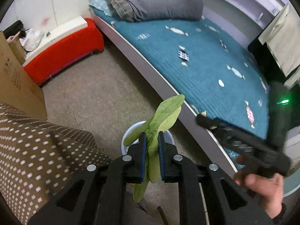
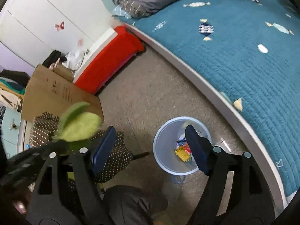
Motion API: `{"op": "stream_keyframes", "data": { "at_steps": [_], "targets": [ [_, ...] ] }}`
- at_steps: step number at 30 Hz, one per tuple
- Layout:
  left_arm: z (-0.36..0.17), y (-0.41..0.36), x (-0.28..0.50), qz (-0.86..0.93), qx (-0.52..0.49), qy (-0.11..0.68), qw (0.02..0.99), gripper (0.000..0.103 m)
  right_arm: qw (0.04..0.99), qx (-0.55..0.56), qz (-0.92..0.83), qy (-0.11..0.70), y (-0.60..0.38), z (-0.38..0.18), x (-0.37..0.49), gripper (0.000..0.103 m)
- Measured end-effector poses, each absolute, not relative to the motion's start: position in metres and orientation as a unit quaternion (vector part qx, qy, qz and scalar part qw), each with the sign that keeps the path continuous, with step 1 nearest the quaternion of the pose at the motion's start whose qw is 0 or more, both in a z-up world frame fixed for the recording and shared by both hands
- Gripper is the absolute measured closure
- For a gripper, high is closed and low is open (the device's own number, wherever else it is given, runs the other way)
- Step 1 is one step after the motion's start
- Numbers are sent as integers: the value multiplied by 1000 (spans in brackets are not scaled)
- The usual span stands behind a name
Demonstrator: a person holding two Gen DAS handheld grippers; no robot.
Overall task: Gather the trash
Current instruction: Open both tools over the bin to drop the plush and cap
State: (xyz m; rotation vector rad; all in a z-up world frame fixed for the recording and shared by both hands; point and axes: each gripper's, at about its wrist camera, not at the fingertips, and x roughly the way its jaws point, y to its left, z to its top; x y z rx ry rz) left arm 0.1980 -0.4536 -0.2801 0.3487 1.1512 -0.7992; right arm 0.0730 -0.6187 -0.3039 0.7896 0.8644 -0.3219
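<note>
Clamping green leafy scrap (image 1: pixel 165 116) between its pads, left gripper (image 1: pixel 152 140) hangs above pale blue bin (image 2: pixel 159 146) on the floor, just left of bed edge (image 1: pixel 150 65). Right gripper (image 2: pixel 150 148) is spread wide, empty, also over the bin. Risk: the leaf is floppy and light, so an off-centre release could drift onto the floor or snag the rim.

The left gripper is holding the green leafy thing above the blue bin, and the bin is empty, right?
Not quite. The left gripper does hold the green leafy thing, its jaws shut on it above the blue bin, but the bin is not empty. The right wrist view shows yellow and red wrappers lying at its bottom.
</note>
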Motion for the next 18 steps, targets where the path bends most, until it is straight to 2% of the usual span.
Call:
{"op": "stream_keyframes", "data": {
  "at_steps": [2, 3, 4, 5, 6, 13, 18],
  "targets": [
    [-288, -462, 200, -370, 163, 534, 743, 86, 826, 372, -157, 392, -624, -294, 64, 25],
    [-292, -467, 202, -375, 166, 538, 736, 79, 828, 372, -159, 387, -626, -290, 62, 24],
    [-295, -470, 203, -374, 171, 541, 733, 53, 831, 372, -160, 381, -628, -284, 59, 22],
    [-296, -471, 205, -369, 173, 541, 736, 20, 833, 370, -161, 377, -629, -281, 58, 22],
    [-295, -470, 206, -362, 170, 534, 745, 13, 835, 369, -161, 375, -629, -278, 57, 20],
    [-272, -452, 204, -351, 160, 512, 767, 12, 843, 364, -159, 363, -622, -260, 51, 6],
    [-244, -435, 197, -347, 144, 488, 788, 10, 845, 356, -167, 363, -609, -250, 52, 6]
  ]
}}
